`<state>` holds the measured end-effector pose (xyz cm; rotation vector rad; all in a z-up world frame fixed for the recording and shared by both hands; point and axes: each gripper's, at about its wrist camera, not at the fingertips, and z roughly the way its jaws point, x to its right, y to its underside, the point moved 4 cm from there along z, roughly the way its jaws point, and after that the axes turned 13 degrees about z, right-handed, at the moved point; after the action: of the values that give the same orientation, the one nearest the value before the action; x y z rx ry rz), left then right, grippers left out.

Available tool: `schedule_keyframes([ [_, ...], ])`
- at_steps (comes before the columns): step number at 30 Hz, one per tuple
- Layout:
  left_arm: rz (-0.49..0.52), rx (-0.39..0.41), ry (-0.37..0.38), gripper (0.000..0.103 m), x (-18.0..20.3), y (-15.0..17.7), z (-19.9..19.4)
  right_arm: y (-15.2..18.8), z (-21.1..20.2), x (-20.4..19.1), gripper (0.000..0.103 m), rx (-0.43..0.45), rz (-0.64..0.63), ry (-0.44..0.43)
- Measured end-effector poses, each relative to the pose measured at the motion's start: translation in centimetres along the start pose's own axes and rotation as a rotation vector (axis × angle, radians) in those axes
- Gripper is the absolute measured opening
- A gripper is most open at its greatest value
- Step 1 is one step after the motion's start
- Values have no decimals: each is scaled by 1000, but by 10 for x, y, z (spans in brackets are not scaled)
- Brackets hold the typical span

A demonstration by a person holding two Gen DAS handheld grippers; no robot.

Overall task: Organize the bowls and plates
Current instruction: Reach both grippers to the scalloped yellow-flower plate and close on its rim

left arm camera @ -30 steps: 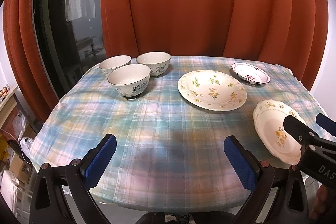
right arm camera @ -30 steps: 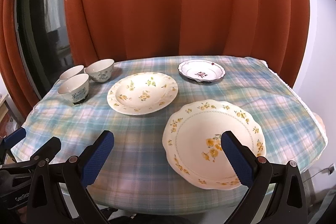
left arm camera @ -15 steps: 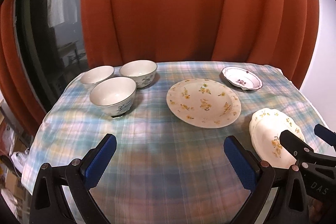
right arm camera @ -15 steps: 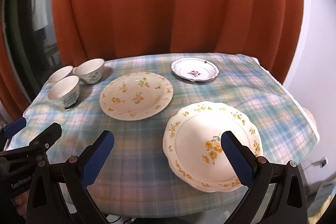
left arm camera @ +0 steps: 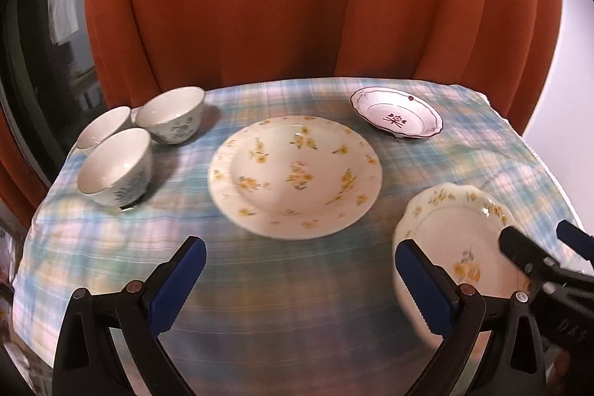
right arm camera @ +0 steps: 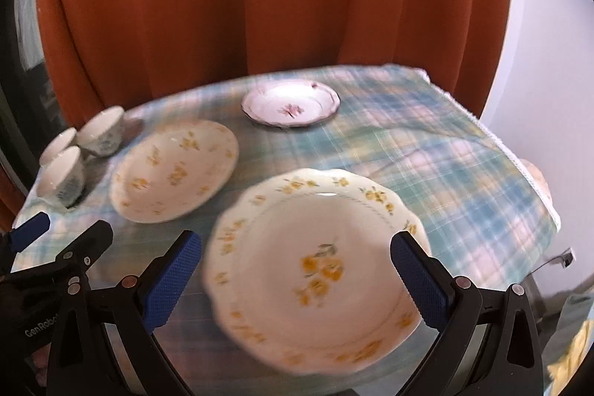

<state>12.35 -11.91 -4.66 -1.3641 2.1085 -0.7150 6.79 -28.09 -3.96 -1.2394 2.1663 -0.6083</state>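
Compared with half a second earlier, both cameras had come closer to the dishes: the scalloped plate with yellow flowers filled much more of the right wrist view, and the large round plate sat nearer the middle of the left wrist view. The right claw hung with its blue pads wide apart on either side of the scalloped plate, gripping nothing. The left claw was likewise spread and empty above the plaid tabletop. Three bowls stood clustered at the far left, all empty. The small plate with a dark floral centre lay at the back, apart from the others, also empty.
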Motion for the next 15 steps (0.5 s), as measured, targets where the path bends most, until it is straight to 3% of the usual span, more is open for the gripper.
schedule_keyframes([
  [3,-15,-43,-7,101,23,-7,17,-23,15,22,103,1,-14,-14],
  [6,-28,-94,-9,98,42,-5,33,-33,40,41,103,-56,-35,-36],
  [15,-97,-247,-36,90,81,14,67,-26,92,73,102,-195,-106,-74],
])
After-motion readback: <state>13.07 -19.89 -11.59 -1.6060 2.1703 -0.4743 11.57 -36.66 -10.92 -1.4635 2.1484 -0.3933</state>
